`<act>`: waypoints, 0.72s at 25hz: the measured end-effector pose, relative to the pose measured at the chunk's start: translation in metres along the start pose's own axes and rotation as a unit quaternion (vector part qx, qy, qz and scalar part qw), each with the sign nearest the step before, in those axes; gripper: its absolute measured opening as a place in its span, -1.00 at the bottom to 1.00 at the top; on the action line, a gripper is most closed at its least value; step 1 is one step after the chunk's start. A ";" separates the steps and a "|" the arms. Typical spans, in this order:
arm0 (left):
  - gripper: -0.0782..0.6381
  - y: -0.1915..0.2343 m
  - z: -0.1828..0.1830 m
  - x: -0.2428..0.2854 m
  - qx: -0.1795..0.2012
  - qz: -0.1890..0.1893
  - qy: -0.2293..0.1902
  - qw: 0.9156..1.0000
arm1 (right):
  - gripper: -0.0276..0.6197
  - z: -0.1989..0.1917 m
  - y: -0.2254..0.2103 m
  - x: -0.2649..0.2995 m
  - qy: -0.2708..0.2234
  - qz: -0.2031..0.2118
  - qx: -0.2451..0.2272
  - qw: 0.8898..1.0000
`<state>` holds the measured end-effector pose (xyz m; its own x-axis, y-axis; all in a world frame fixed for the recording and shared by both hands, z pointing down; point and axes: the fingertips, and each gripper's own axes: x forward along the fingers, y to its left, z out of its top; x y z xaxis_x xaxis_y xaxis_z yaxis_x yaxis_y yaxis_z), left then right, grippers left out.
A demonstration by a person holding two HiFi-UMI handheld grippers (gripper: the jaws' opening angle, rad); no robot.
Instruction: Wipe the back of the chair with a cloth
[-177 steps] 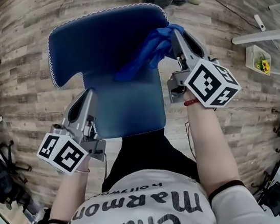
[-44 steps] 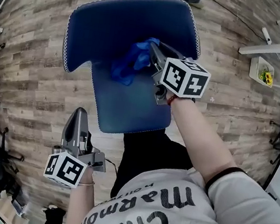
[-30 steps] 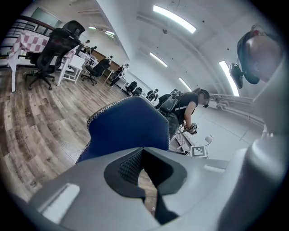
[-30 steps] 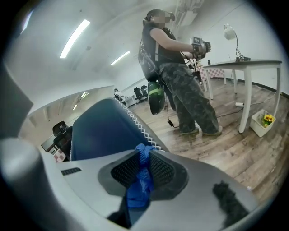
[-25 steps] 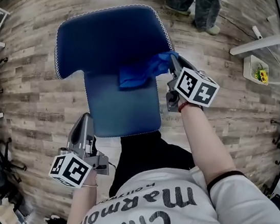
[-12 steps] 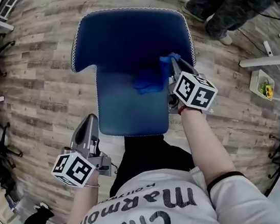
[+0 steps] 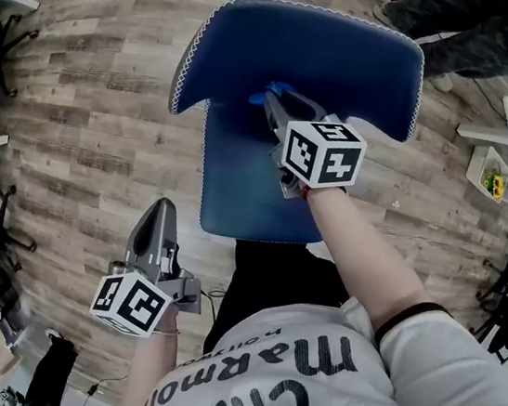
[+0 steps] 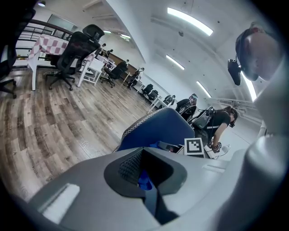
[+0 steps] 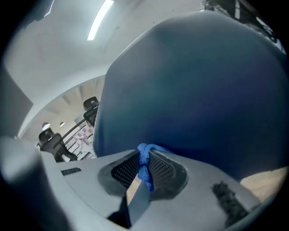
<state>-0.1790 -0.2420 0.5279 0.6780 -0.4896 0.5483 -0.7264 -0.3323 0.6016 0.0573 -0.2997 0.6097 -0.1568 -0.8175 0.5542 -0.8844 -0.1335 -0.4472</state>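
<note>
Hanging nearest, out over the wood floor (image 7: 92,90) beyond the lower left corner of the chair back (image 7: 349,61), the left gripper (image 7: 160,215) touches nothing. Its own view shows the jaws drawn together with nothing clamped; a fleck of blue in the slit is, I judge, only the chair seen beyond.

Farther out, the right gripper (image 7: 272,104) reaches onto the chair back with its jaws pinched tight on the blue cloth (image 9: 145,154), a fold of which bulges out past the pads. From above, only a small tuft of cloth shows ahead of the jaws, pressed to the upholstery where the narrow lower part widens into the broad part, somewhat left of middle.

That is the change. Half a second ago the cloth lay spread beside the right edge of the narrow part, and a second ago it sat right at that edge. Now it has travelled across toward the left edge, while the left gripper has stayed idle at the side. This reads as one more pass in a side-to-side wipe, so the task is well under way. The middle band seems covered. Whether the stitched upper corners and the lowest strip are done cannot be judged from here.

Beyond the far edge, another person's dark trouser legs (image 7: 484,33) stand on the floor.
</note>
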 end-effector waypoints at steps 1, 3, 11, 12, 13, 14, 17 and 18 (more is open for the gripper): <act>-0.76 0.006 0.004 0.001 -0.001 0.003 -0.001 1.000 | -0.70 -0.003 0.014 0.009 0.012 0.013 -0.018 1.000; -0.76 0.017 0.008 0.003 -0.008 0.008 0.001 1.000 | -0.70 -0.012 0.042 0.025 0.035 0.044 -0.054 0.997; -0.76 0.041 0.015 0.021 -0.022 0.010 0.022 0.999 | -0.70 -0.032 0.108 0.062 0.068 0.158 -0.082 0.982; -0.76 0.042 0.016 0.023 -0.021 0.009 0.024 0.999 | -0.70 -0.032 0.105 0.064 0.067 0.151 -0.072 0.984; -0.76 0.043 0.017 0.025 -0.020 0.007 0.027 0.999 | -0.70 -0.031 0.100 0.066 0.064 0.143 -0.060 0.986; -0.76 0.043 0.018 0.027 -0.019 0.006 0.030 0.999 | -0.70 -0.029 0.093 0.066 0.060 0.135 -0.048 0.988; -0.76 0.044 0.020 0.035 -0.016 0.003 0.037 0.999 | -0.70 -0.025 0.075 0.068 0.058 0.116 -0.026 0.991; -0.76 0.043 0.019 0.038 -0.015 0.002 0.040 0.999 | -0.70 -0.026 0.069 0.068 0.059 0.109 -0.024 0.992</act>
<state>-0.1863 -0.2905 0.5637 0.6824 -0.4252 0.5946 -0.7266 -0.3049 0.6157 -0.0258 -0.3502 0.6346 -0.3947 -0.7527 0.5270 -0.8432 0.0689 -0.5331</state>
